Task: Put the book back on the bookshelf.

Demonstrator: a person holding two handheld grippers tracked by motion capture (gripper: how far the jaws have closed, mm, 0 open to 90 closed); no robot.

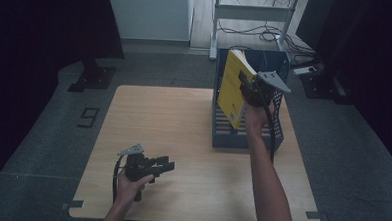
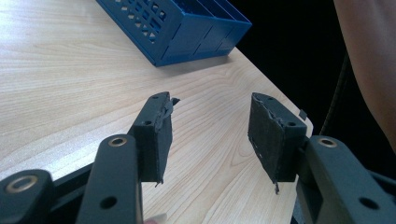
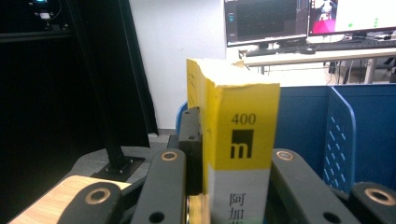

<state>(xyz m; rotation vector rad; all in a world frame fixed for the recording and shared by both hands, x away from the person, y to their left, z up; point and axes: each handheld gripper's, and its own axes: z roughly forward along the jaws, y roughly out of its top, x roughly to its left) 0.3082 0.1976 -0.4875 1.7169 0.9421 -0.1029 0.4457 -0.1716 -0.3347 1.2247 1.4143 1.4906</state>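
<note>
Right now my right gripper (image 1: 249,89) pinches a thick yellow paperback book (image 1: 233,87) by its spine, holding it upright and slightly tilted over the near compartments of the blue perforated plastic file rack (image 1: 278,121). Its glossy spine (image 3: 243,140) carries a black square logo. My left gripper (image 1: 167,167) rests low, well clear of the rack, above the pale woodgrain table (image 1: 183,125), its worn foam pads (image 2: 267,135) spread with nothing between.

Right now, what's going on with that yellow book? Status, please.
Right gripper clamped on yellow book, tilted over blue file rack. Left gripper open, empty, above table. Nothing blocking.
</note>
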